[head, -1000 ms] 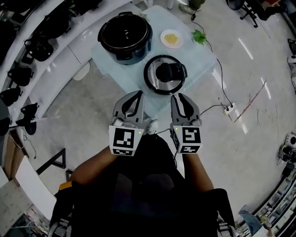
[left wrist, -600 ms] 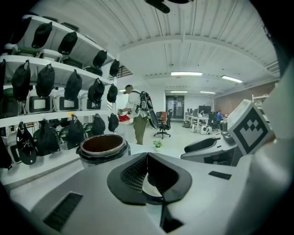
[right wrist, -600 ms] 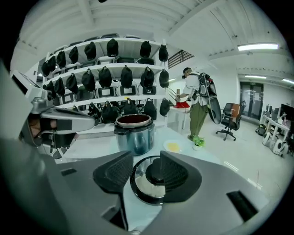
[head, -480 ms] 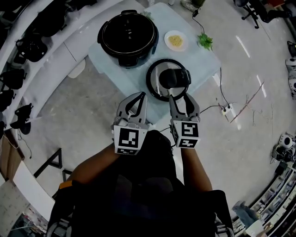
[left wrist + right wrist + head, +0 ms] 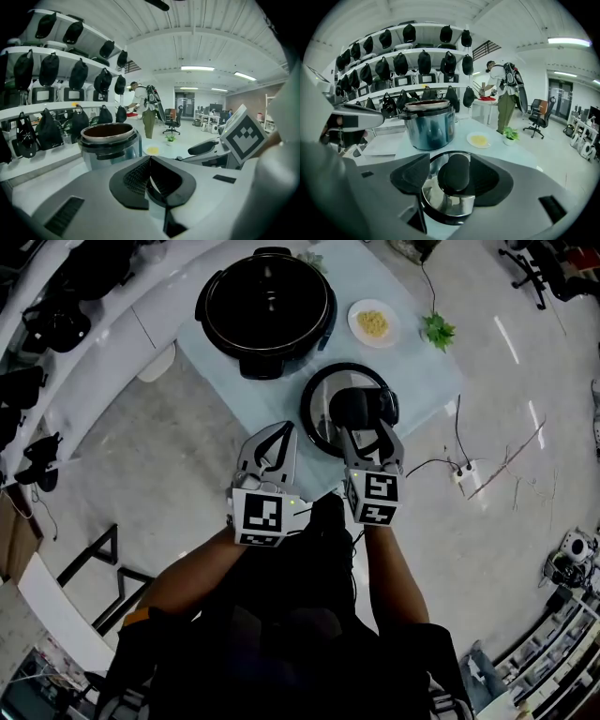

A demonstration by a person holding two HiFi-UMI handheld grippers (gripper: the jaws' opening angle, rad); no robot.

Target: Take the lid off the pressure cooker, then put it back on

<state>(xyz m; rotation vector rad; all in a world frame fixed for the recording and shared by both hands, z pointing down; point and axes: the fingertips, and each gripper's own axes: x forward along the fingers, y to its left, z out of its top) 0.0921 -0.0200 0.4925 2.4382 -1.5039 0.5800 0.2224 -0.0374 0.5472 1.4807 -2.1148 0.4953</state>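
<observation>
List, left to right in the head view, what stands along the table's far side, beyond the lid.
cooker → plate → plant

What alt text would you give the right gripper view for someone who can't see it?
The right gripper, whose jaws have just been opening, holds them apart around the black handle of the lid, which lies on the pale table. Behind stands the open pressure cooker, with a small plate and plant to its right.
</observation>
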